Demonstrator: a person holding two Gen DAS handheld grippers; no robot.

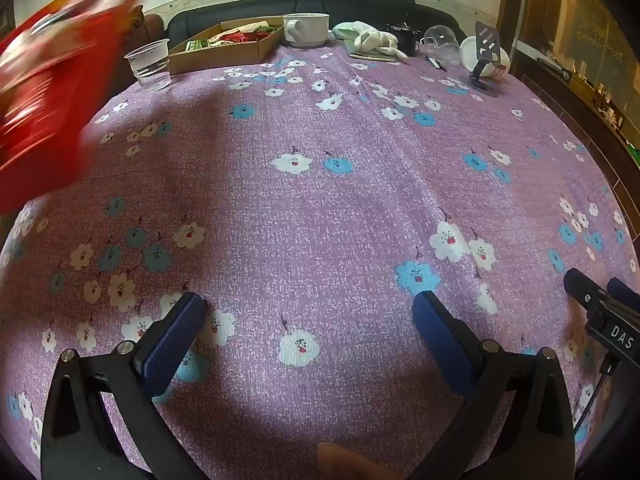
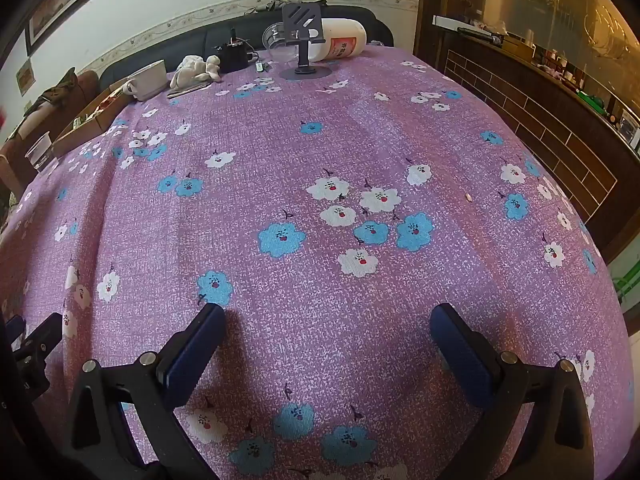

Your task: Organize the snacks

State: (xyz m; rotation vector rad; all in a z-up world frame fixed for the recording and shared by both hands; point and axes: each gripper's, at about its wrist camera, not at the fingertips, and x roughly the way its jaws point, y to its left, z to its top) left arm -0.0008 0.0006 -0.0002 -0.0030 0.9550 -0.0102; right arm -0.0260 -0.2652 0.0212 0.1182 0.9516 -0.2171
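left wrist: low over tablecloth [image 1: 320, 200] | right wrist: same | shared: cardboard box [image 1: 228, 46]

"DAS" stands on the right gripper [image 1: 600, 292]; other print unreadable.

The tablecloth [image 1: 320, 208] lying beneath both grippers is showing a matt, finely ribbed woven cloth with a printed flower pattern. The left gripper [image 1: 308, 312] is presenting matt black plastic arms, bright metal pins and dull blue pads [image 1: 178, 336]. Far ahead of it, to the left, a clear plastic cup [image 1: 149, 65] is looking smooth and glossy, beside a matt brown cardboard box [image 1: 228, 46]. A glazed white ceramic cup [image 1: 307, 29] is sitting just right of the box. The blurred red packet [image 1: 52, 80] at upper left is appearing glossy.
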